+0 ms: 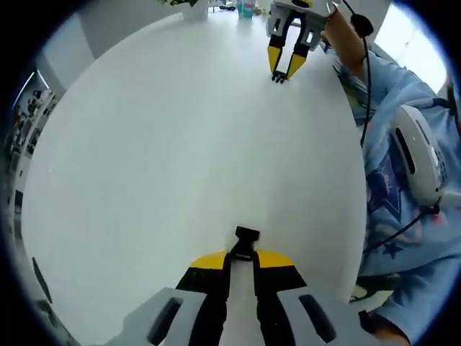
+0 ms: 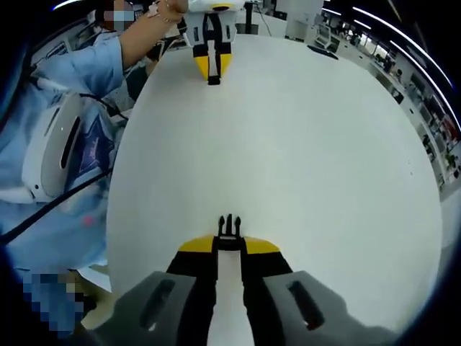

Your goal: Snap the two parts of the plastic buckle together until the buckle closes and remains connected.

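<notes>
My left tongs (image 1: 245, 249) are squeezed narrow on one half of the black plastic buckle, the socket part (image 1: 245, 238). It sticks out from between my two yellow and black jaws, with its square end pointing away from me over the white desk (image 1: 180, 144).

My right tongs (image 2: 228, 232) are squeezed narrow on the other half, the pronged part (image 2: 228, 225). Its three little black prongs poke out past the jaw tips.

The two buckle halves are well apart. They are not snapped together yet. Each one is up in its own tongs, above the desk top.

In the left gripper view I can see my right tongs far off near the top, with the jaws pointing down at the desk. A tiny black bit shows at their tips, but it is too small to tell more. In the right gripper view I can see my left tongs far off near the top too, with a hand (image 2: 167, 10) holding them and a small black piece at the tips.

A person in a light blue top (image 1: 403, 115) sits at the edge of the desk. A white gadget (image 1: 418, 155) with a black cable (image 1: 366, 79) hangs on their front.
</notes>
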`<action>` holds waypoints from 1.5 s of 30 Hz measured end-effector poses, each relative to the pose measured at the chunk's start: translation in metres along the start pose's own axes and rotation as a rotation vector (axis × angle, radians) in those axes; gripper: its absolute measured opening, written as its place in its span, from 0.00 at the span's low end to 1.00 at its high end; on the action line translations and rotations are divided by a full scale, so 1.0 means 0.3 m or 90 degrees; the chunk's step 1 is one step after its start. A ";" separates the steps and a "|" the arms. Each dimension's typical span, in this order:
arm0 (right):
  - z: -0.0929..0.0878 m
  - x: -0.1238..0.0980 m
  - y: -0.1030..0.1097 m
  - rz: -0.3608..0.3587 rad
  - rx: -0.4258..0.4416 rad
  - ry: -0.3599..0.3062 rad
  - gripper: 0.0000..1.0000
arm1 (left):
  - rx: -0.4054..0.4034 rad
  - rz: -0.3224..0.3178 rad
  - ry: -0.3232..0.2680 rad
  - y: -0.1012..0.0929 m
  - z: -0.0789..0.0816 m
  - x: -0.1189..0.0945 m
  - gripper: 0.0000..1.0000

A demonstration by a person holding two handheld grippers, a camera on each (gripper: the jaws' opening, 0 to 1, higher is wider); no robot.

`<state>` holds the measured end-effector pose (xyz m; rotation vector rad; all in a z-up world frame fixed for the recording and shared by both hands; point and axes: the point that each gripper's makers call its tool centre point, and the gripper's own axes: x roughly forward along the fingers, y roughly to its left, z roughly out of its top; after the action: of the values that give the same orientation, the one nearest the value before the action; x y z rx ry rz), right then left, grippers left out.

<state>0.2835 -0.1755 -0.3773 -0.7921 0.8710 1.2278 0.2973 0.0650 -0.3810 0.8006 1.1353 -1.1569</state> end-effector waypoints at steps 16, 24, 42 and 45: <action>0.097 0.050 0.018 0.007 -0.028 -0.019 0.11 | 0.004 0.000 -0.005 -0.013 0.049 0.019 0.11; 0.145 0.077 0.025 0.010 -0.044 -0.028 0.11 | 0.008 0.000 -0.009 -0.011 0.062 0.022 0.11; 0.230 0.118 0.034 0.016 -0.066 -0.048 0.11 | 0.004 -0.001 -0.038 -0.014 0.121 0.038 0.11; 0.242 0.124 0.030 0.013 -0.069 -0.053 0.11 | 0.010 0.000 -0.041 -0.017 0.131 0.041 0.11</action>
<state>0.2883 -0.0935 -0.3775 -0.8137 0.7511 1.3259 0.3027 0.0239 -0.3818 0.7699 1.0744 -1.1853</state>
